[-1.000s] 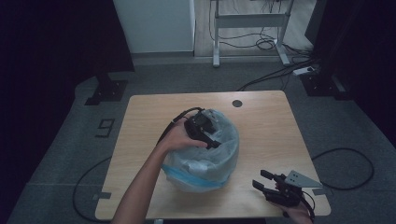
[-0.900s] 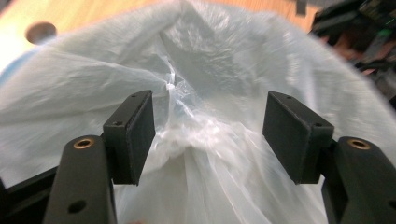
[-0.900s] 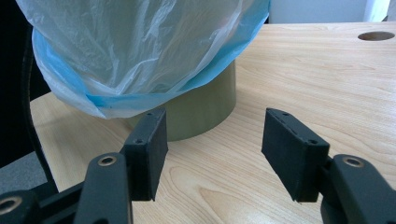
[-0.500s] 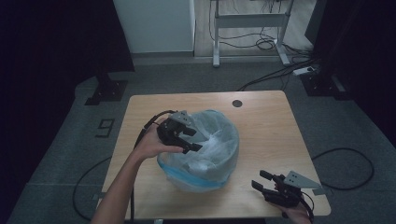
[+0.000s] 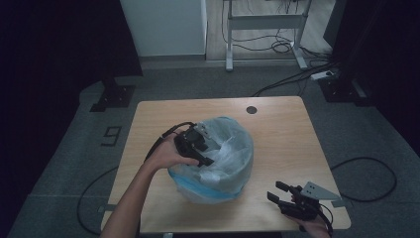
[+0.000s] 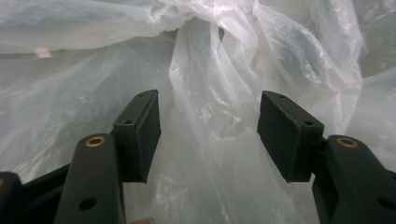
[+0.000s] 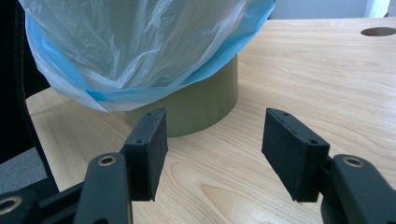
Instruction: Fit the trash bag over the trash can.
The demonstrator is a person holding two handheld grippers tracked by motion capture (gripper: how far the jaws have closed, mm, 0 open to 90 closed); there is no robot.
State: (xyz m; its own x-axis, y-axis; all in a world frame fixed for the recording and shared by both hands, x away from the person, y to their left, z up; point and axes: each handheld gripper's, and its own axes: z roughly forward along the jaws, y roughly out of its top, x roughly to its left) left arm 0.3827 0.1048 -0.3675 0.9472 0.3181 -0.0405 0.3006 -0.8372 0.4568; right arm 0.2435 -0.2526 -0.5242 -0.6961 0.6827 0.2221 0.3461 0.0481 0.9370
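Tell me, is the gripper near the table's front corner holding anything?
No. The right gripper has its jaws apart over bare table, with nothing between them and the bin farther off.

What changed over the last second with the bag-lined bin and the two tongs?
The left tongs slid from the top middle of the plastic bag toward its left rim. Their jaws have just been closing, a fold of bag film between them, pads not yet pressing. The right tongs stayed open near the table's front right corner. The bin stayed put.
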